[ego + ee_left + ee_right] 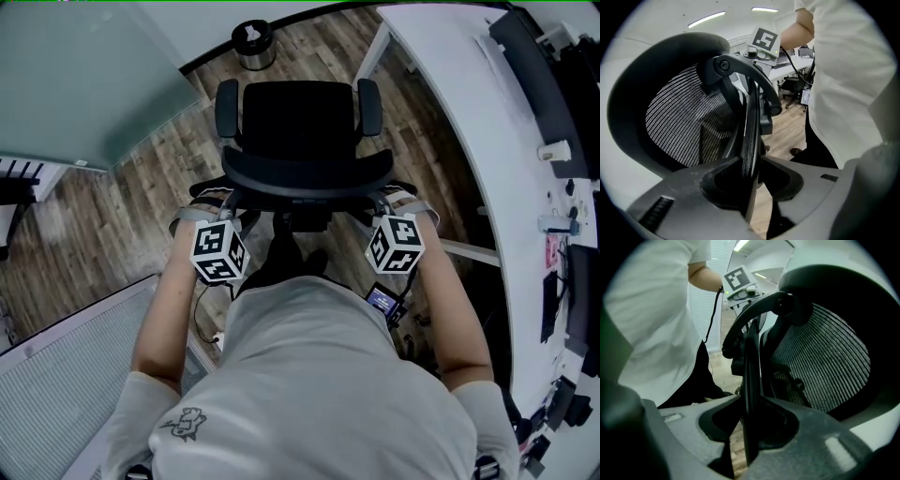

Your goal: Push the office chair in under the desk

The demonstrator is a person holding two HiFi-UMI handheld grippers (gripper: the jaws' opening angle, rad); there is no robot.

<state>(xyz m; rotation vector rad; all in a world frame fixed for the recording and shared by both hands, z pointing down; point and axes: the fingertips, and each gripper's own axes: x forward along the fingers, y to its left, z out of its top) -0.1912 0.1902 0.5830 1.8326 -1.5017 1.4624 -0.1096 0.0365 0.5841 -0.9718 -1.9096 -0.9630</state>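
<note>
A black office chair [300, 122] stands on the wood floor in front of me, its seat facing away and its curved backrest top [305, 176] nearest me. The white desk [469, 112] runs along the right. My left gripper [217, 202] sits at the backrest's left edge and my right gripper [398, 202] at its right edge. In the left gripper view the jaws [751, 176] are shut on the thin black frame rim beside the mesh [679, 126]. The right gripper [749, 420] grips the opposite rim in the same way, next to the mesh [825, 362].
A round bin [253, 42] stands beyond the chair by the far wall. A white desk leg [370, 52] is at the chair's far right. A frosted glass panel [84, 84] fills the upper left, and dark devices [539, 75] lie on the desk.
</note>
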